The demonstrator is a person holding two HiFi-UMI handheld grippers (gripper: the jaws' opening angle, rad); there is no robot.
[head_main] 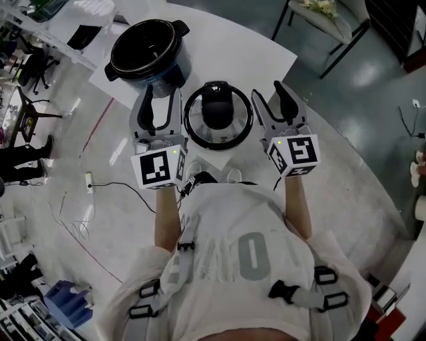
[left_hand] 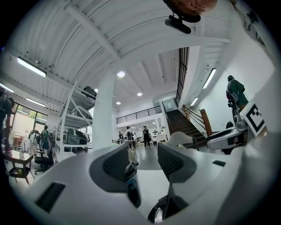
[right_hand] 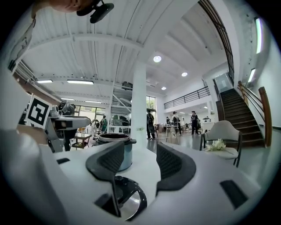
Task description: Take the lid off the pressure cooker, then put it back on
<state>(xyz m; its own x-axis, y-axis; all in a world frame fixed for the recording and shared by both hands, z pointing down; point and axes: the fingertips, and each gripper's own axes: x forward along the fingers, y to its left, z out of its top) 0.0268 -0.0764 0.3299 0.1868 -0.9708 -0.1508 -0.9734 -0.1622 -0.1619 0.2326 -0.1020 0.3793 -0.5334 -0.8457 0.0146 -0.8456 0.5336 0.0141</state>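
Observation:
The pressure cooker pot stands uncovered at the far left of the white table. Its black lid with a glass ring lies flat on the table nearer to me. My two grippers hover level on either side of the lid, touching neither lid nor pot. The left gripper is open with nothing between its fingers, and so is the right gripper. Past the left gripper I see the pot and the lid's edge. Past the right gripper, the pot stands left and the lid lies low.
A white chair with flowers on its seat stands beyond the table at the right. A black flat object lies on a second table at the far left. A cable runs over the floor at my left. People stand far off in the hall.

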